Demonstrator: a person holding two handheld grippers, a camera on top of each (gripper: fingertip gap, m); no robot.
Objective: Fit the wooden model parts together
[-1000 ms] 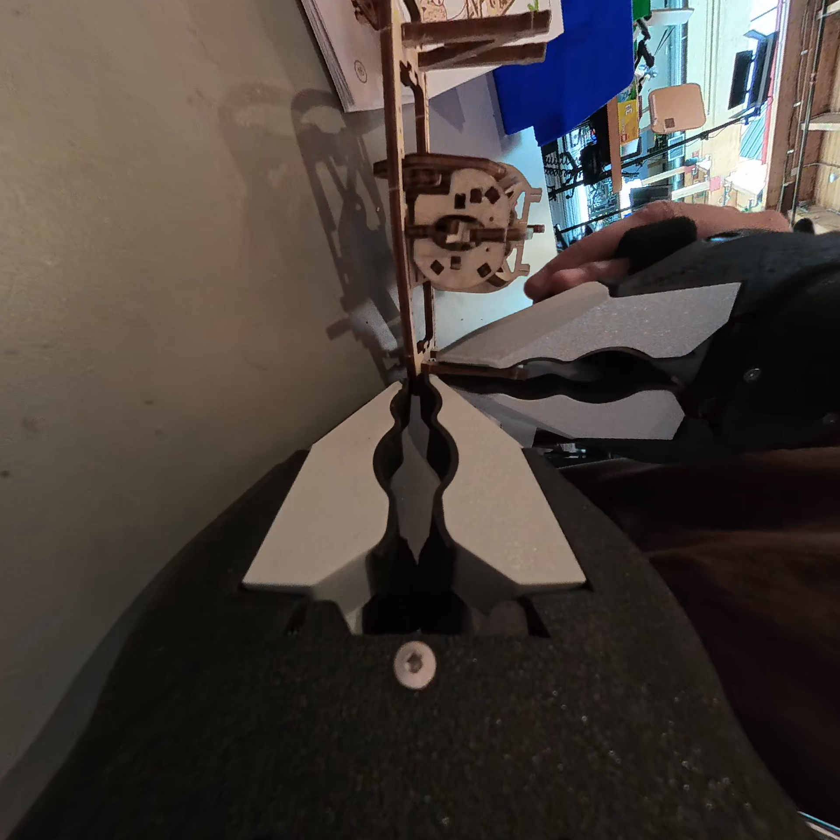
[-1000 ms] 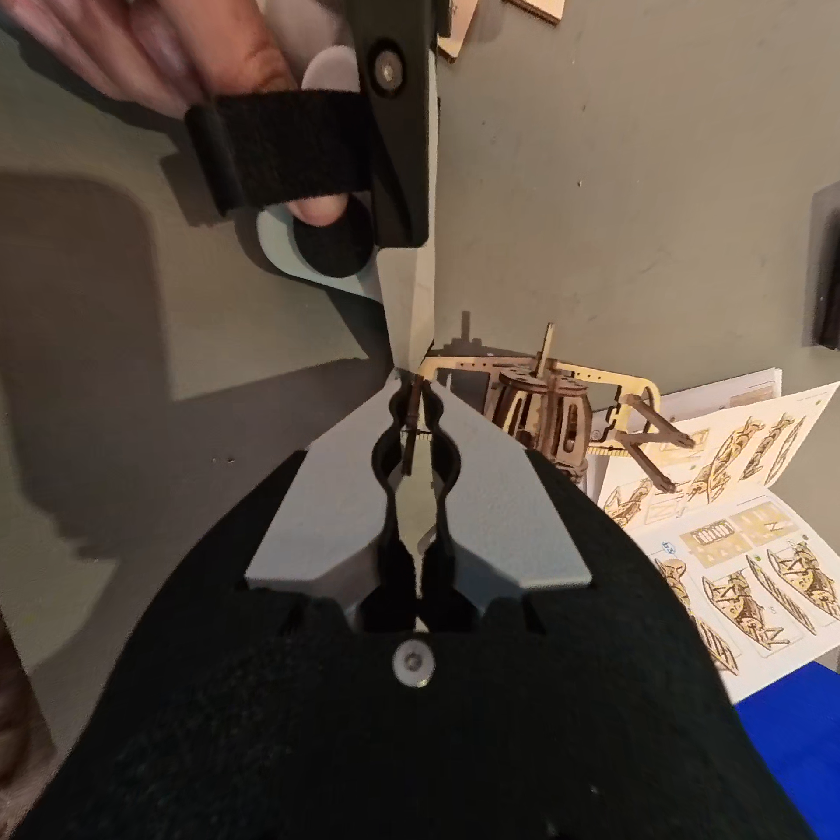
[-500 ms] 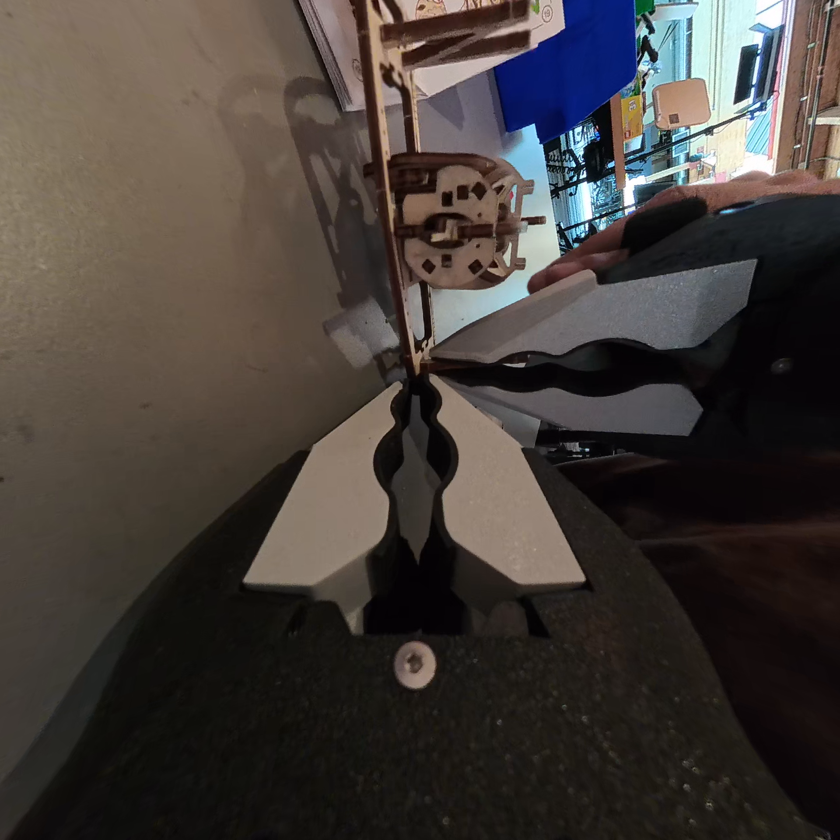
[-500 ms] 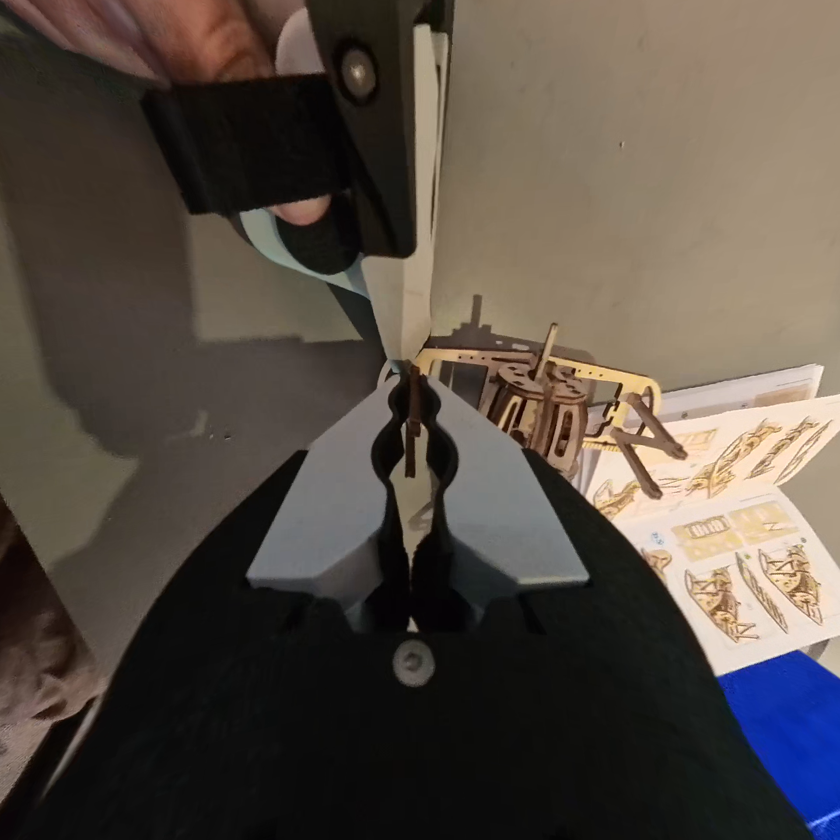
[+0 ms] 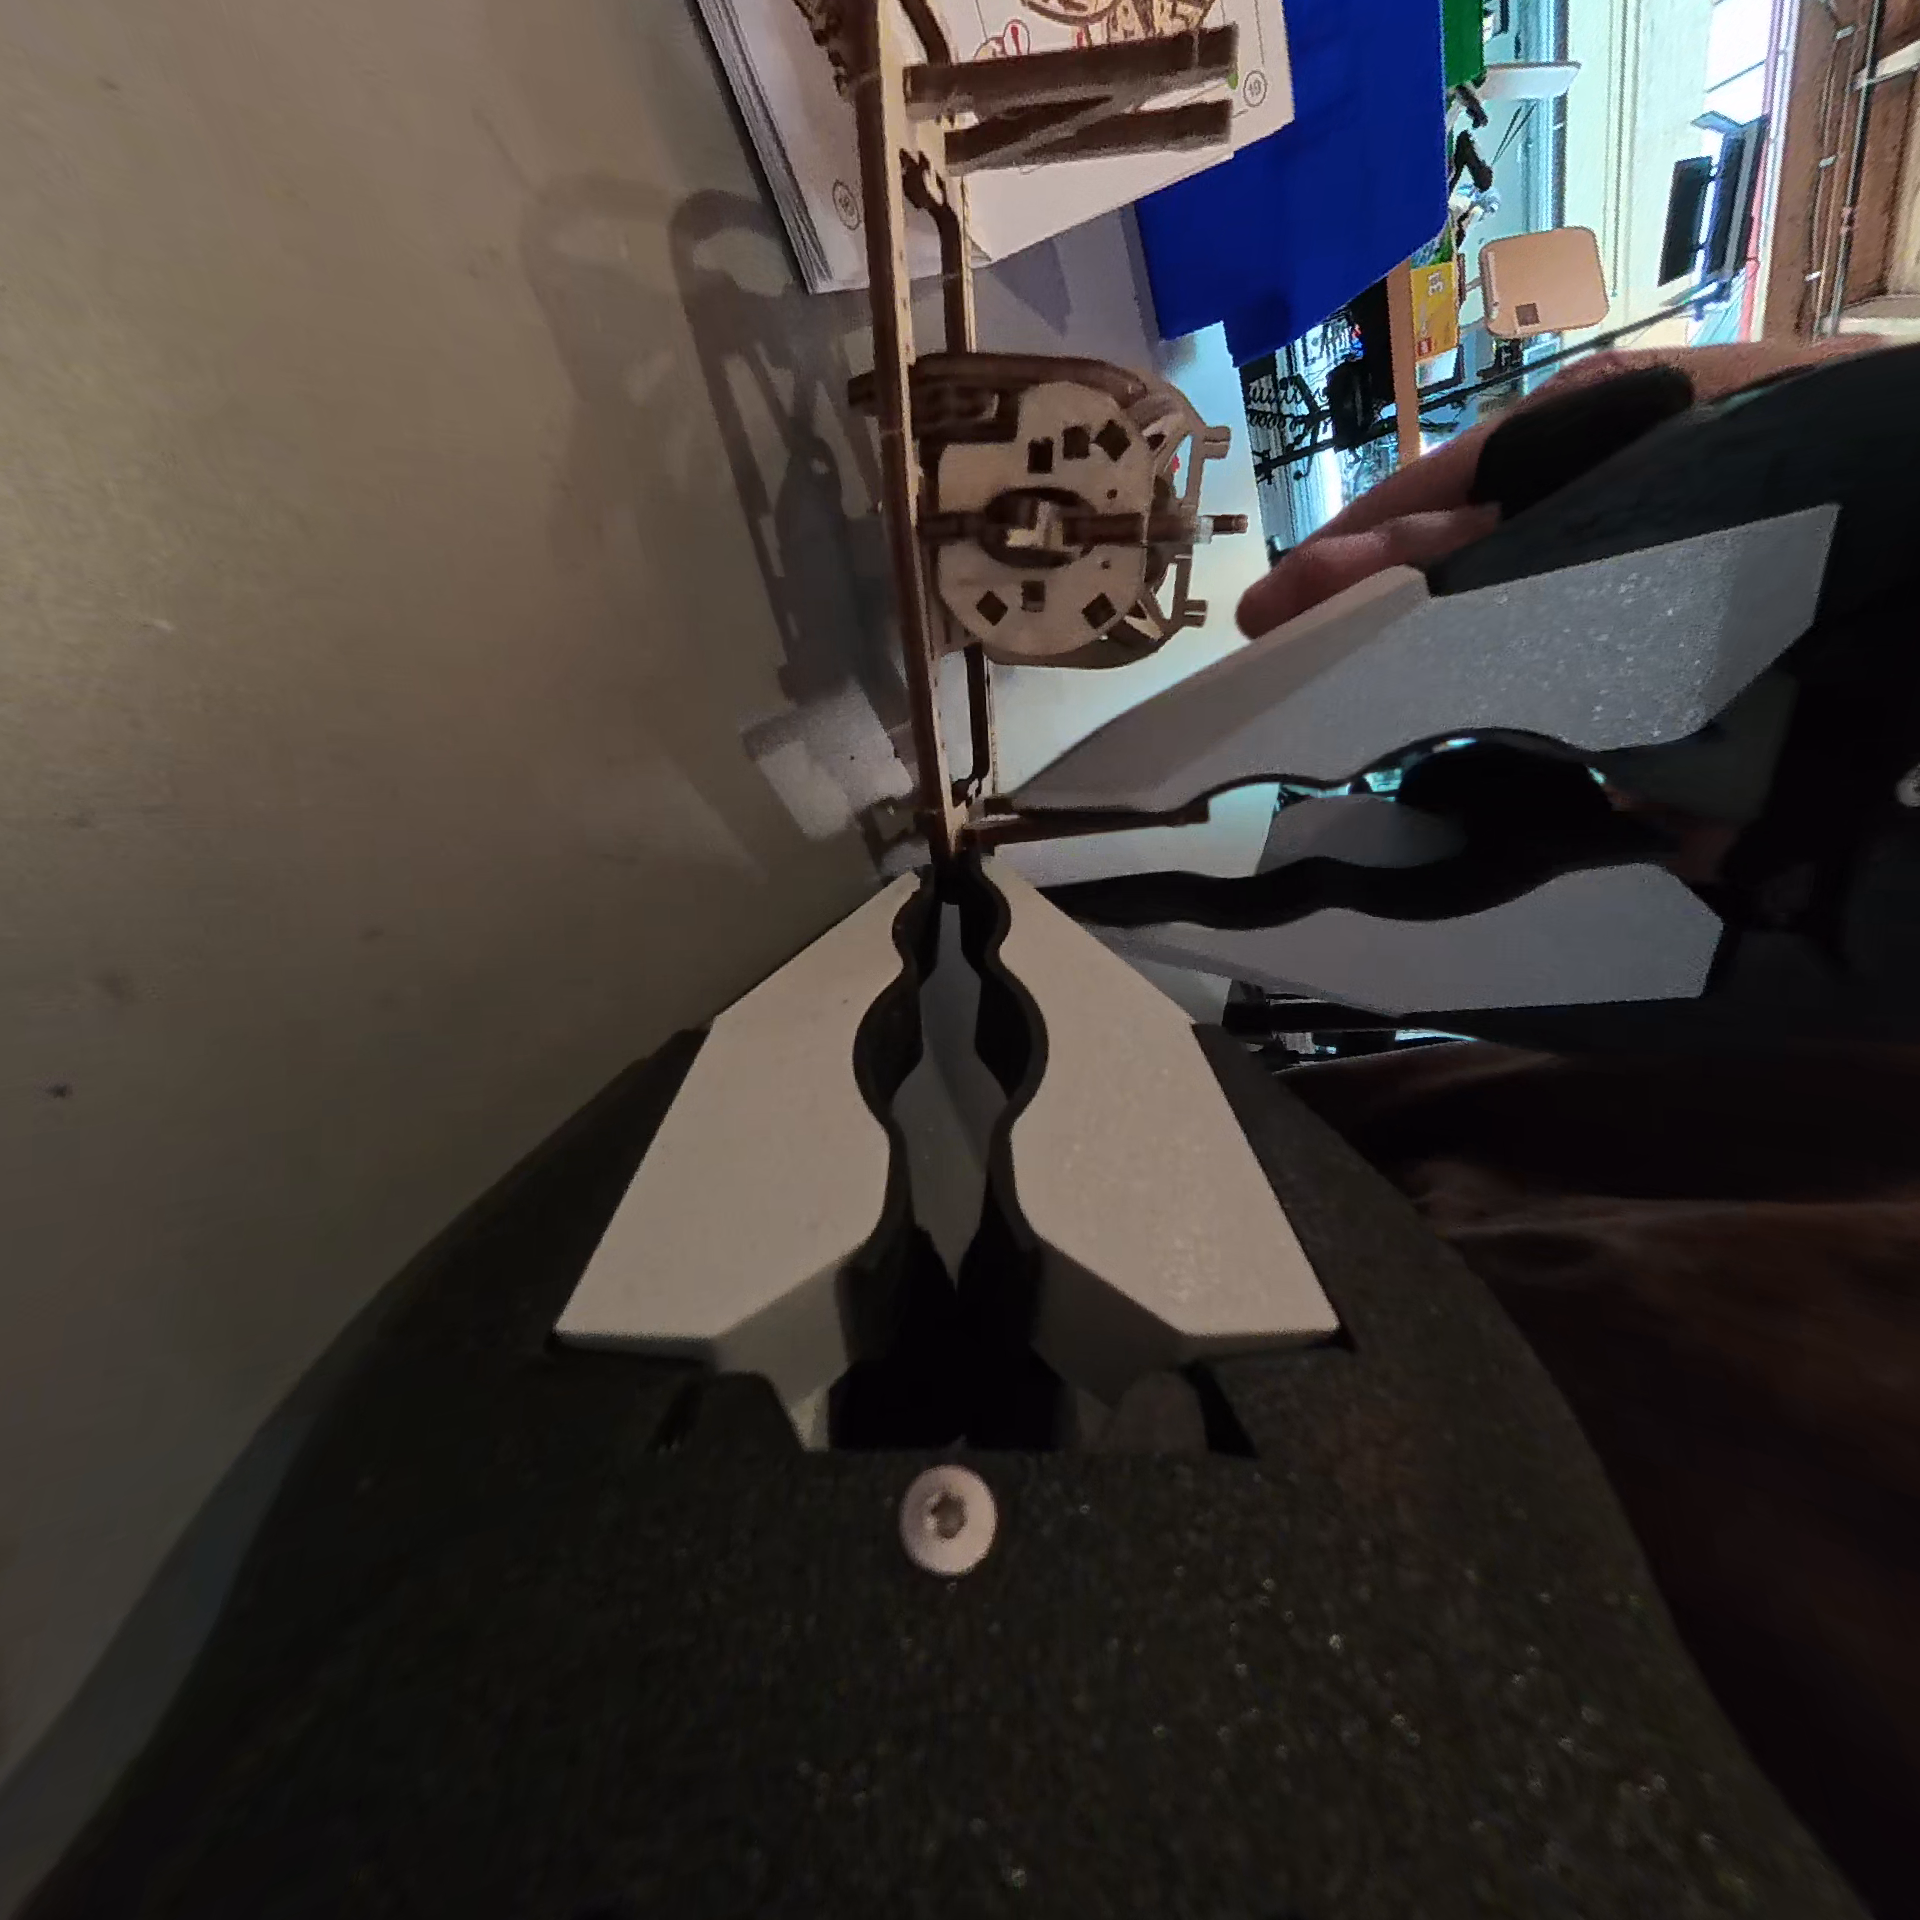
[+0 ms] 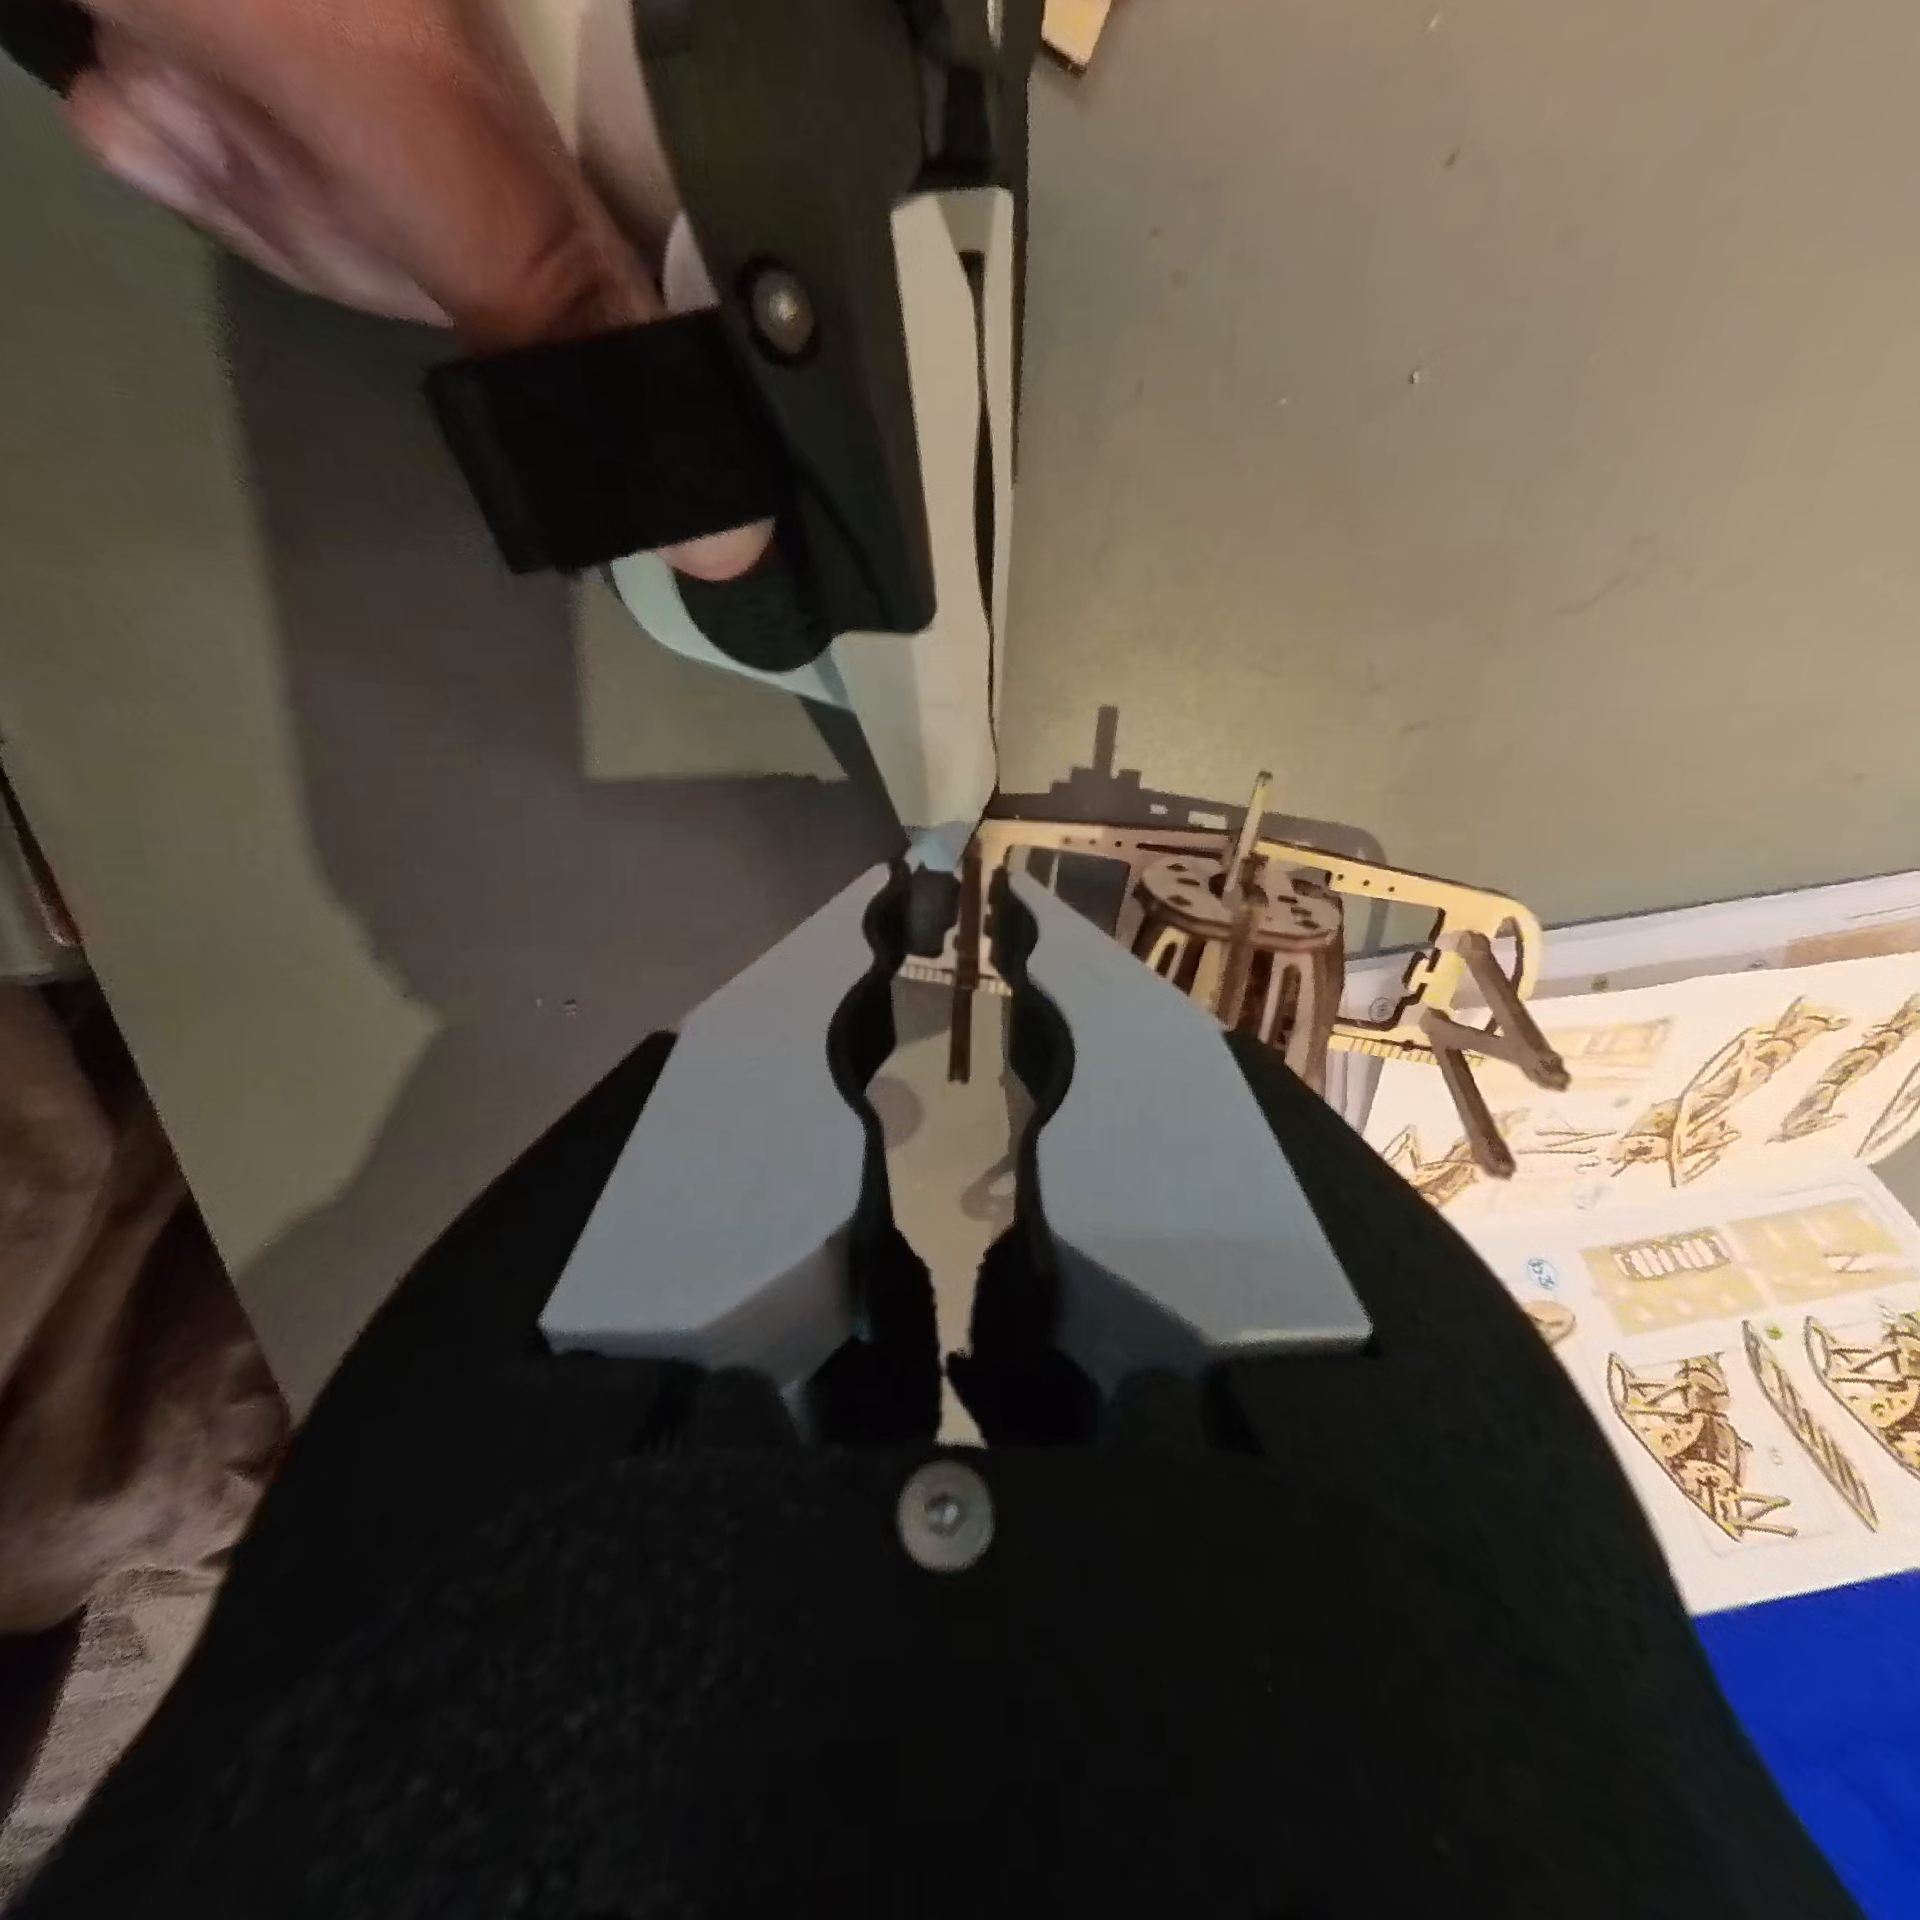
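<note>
The wooden model is a flat frame [image 5: 902, 499] with a round drum-like part [image 5: 1049, 530] on it. My left gripper [image 5: 951, 883] is shut on the frame's near edge and holds it on edge over the grey table. In the right wrist view the frame [image 6: 1455, 883] and drum [image 6: 1236, 925] lie beyond my right gripper [image 6: 948, 883]. It is open, and a small dark wooden strip [image 6: 963, 987] stands between its fingers, set into the frame's end. In the left wrist view the right gripper [image 5: 1034, 857] comes in from the right with that strip [image 5: 1091, 824] along its upper finger.
An open instruction booklet [image 6: 1662, 1195] lies on the table behind the model, also in the left wrist view [image 5: 1039, 156]. A blue cloth [image 6: 1849, 1714] lies past it. The grey table [image 6: 1455, 416] spreads around. A person's hand [image 6: 343, 187] holds the left gripper. The tips of both grippers are at nearly the same place.
My right gripper has opened and let go of the small strip, which stays in the frame's end. My left gripper keeps its hold on the frame, which has shifted slightly.
</note>
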